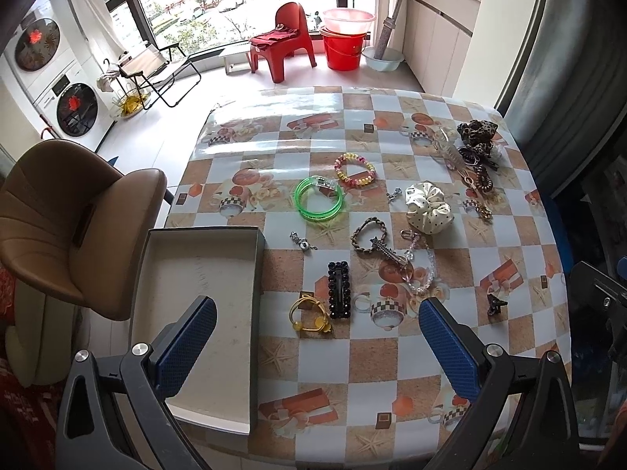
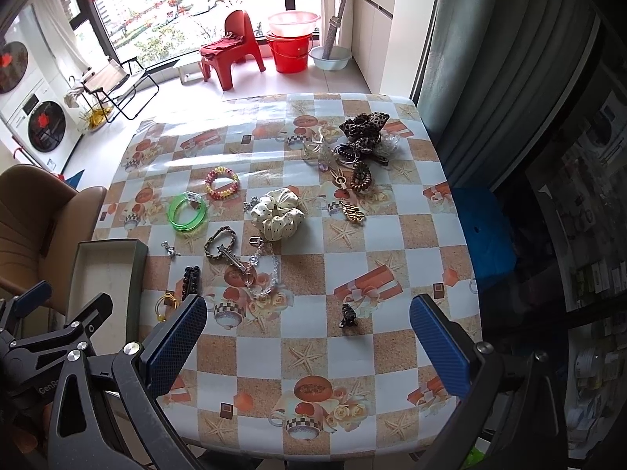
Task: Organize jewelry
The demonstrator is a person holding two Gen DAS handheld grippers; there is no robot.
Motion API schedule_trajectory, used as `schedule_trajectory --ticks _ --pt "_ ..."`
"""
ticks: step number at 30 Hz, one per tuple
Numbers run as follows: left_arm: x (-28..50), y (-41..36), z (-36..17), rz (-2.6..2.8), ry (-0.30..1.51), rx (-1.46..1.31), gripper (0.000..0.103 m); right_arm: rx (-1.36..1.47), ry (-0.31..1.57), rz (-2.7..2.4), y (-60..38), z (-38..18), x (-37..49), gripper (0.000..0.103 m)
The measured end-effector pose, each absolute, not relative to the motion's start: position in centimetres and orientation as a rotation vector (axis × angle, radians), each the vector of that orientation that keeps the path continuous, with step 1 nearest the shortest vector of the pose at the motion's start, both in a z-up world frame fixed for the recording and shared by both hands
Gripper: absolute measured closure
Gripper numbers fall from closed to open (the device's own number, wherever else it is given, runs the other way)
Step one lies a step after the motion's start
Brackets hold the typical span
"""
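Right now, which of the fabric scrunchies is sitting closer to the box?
The cream polka-dot scrunchie, mid-table. The leopard-print scrunchie lies in the far-right pile, much farther from the open box.

Beyond your surface [image 1: 509,352] with its checked oilcloth you see a red plastic chair [image 1: 288,39], a red bucket [image 1: 343,51] topped by a pink basin [image 1: 348,19], a folding chair [image 1: 156,68], and a brown padded seat [image 1: 66,227] at left.

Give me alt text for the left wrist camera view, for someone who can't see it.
An open left gripper hovers over a table with a checked cloth, strewn with jewelry and hair accessories: green bangles, a black hair clip, a cream scrunchie. An empty box sits at the table's left edge.
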State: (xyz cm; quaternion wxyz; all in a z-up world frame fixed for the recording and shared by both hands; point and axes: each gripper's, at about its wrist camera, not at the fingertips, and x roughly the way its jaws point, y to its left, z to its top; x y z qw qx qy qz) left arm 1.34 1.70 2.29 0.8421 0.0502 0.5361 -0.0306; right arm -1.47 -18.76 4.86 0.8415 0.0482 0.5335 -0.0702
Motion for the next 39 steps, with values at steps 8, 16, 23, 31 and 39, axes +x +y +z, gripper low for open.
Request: schedule_trajectory --ticks 8,16,23,31,39 --pt "1.3 1.7 2.3 -0.067 1.132 0.107 0.000 0.101 1.128 -0.148 -18.7 4.9 -1.4 0.000" --pt "1.3 1.9 2.3 -0.066 1.132 0.107 0.000 0.101 1.128 -0.148 -18.7 4.9 -1.4 0.000" --pt "1.2 2.4 2.1 -0.062 1.138 0.104 0.000 0.102 1.129 -0.149 -18.6 4.9 -1.3 0.000" --pt "1.1 2.5 1.8 -0.062 1.141 0.102 0.000 0.100 1.130 -0.149 -18.6 4.8 -1.3 0.000" --pt "1.0 2.9 0.4 -0.075 1.182 0.078 0.000 0.104 1.145 -0.149 -18.4 4.0 -1.5 0.000"
